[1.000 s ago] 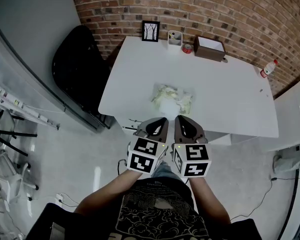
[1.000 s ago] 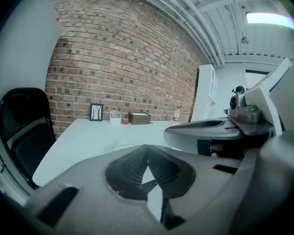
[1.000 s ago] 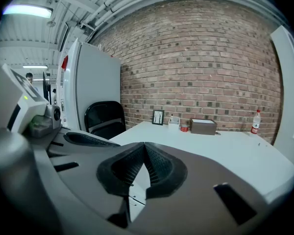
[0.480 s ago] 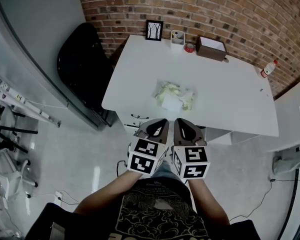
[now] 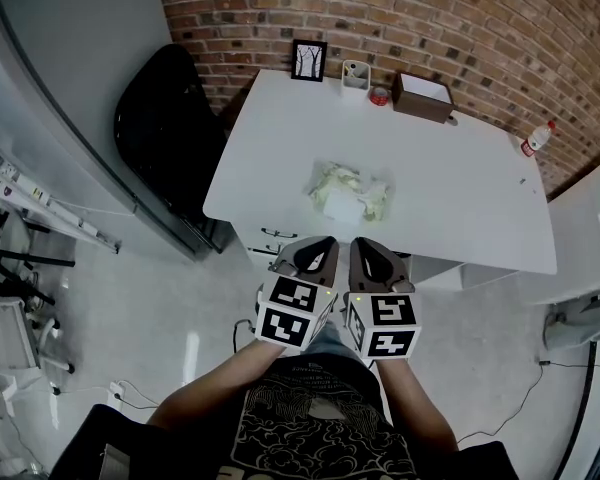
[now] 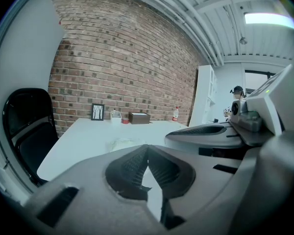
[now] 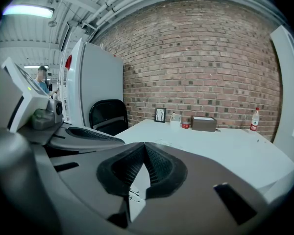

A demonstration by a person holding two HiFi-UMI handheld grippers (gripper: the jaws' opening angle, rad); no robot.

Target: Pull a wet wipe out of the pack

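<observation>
The wet wipe pack (image 5: 346, 192), pale and crinkly, lies near the front edge of the white table (image 5: 460, 198). It shows faintly in the left gripper view as a pale patch (image 6: 123, 143) on the tabletop. My left gripper (image 5: 316, 245) and right gripper (image 5: 369, 245) hang side by side in front of the table, short of its edge and apart from the pack. Both are shut with nothing between the jaws, as the left gripper (image 6: 147, 148) and right gripper (image 7: 144, 146) show in their own views.
At the table's far edge stand a small picture frame (image 5: 308, 60), a white cup (image 5: 355, 74), a red roll (image 5: 379, 96) and a brown box (image 5: 423, 96). A bottle (image 5: 536, 138) sits at the right. A black chair (image 5: 165, 128) is left of the table.
The view shifted slightly over the first half second, with the table edging toward the right. Both grippers stay side by side and shut; the pack lies where it was.
</observation>
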